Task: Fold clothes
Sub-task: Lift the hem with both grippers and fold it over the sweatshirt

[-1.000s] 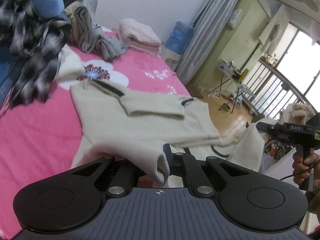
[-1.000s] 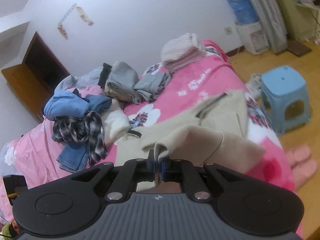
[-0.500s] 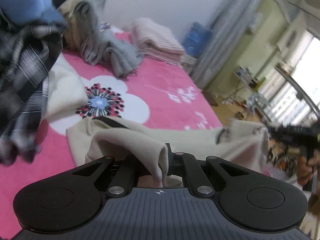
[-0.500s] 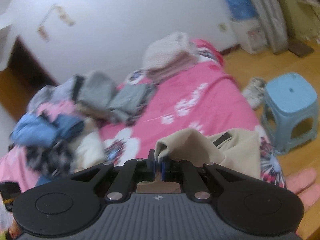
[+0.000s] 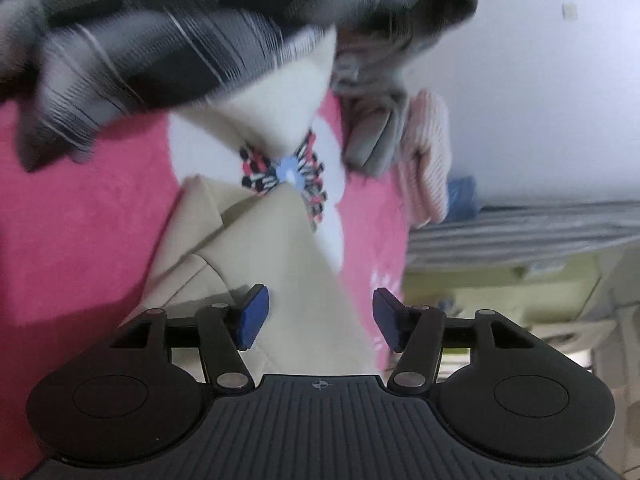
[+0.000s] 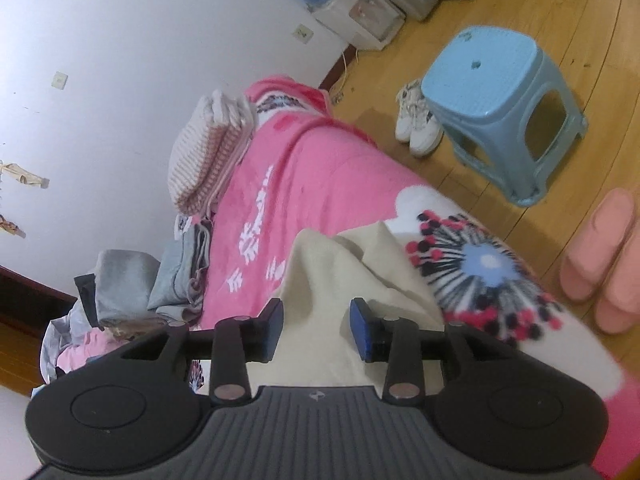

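Though blurred, perhaps plaid cloth (image 5: 132,52) above beige garment (image 5: 280,264).

Matt beige cloth garment (image 5: 280,264) on the fleecy pink blanket (image 6: 320,184); glossy plastic stool (image 6: 500,108) on smooth wooden floor (image 6: 580,20) beside the blanket.

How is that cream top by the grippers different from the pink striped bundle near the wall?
The cream top is plain and lies rumpled in loose folds; the pink striped bundle is ribbed with stripes and neatly folded into a thick stack. The cream top sits right before the open right gripper; the bundle lies far off. Both rest on the pink bedspread.
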Demonstrator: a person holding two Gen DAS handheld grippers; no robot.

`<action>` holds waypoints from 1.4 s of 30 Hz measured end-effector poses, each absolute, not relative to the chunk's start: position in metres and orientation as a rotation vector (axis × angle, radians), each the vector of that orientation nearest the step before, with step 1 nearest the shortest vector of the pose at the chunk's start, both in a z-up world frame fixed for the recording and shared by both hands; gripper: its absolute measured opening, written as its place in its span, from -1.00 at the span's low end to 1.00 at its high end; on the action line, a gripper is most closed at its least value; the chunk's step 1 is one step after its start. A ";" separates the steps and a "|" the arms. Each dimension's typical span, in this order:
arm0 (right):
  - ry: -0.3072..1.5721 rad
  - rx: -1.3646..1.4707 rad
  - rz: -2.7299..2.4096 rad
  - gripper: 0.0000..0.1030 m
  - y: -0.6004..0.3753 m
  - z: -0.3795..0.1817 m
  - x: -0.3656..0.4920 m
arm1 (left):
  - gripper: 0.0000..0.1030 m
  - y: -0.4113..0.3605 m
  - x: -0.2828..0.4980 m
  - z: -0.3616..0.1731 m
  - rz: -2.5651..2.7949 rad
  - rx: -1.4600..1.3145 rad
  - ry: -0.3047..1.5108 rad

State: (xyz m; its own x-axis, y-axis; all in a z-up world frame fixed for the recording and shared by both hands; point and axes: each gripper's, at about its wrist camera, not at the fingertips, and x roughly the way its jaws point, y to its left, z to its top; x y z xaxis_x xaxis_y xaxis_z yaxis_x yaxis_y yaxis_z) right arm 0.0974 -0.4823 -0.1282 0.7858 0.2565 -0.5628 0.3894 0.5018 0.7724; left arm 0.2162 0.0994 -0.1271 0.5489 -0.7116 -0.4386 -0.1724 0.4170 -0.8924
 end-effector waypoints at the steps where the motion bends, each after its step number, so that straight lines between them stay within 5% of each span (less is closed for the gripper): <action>1: 0.688 1.074 -0.084 -0.23 -0.482 -0.123 0.091 | 0.11 0.104 0.210 -0.122 -0.420 -1.117 0.957; 12: 0.639 1.310 0.312 -0.13 -0.430 -0.091 0.003 | 0.12 0.130 0.121 -0.057 -0.521 -0.813 1.035; 17: 0.731 1.384 0.283 0.11 -0.405 -0.128 -0.028 | 0.23 0.124 0.077 -0.088 -0.532 -0.841 1.079; 27: 0.695 1.475 0.015 0.10 -0.428 -0.194 -0.015 | 0.28 0.116 0.074 -0.153 -0.334 -1.021 1.029; 33: 0.680 1.431 -0.040 -0.07 -0.433 -0.200 0.011 | 0.24 0.113 0.087 -0.166 -0.244 -1.083 0.957; 38: 0.679 1.348 -0.057 -0.23 -0.436 -0.197 0.013 | -0.41 0.100 0.093 -0.160 -0.207 -0.923 0.913; 42: 0.689 1.239 -0.061 -0.51 -0.432 -0.184 0.014 | -0.56 0.095 0.096 -0.141 -0.230 -0.844 0.882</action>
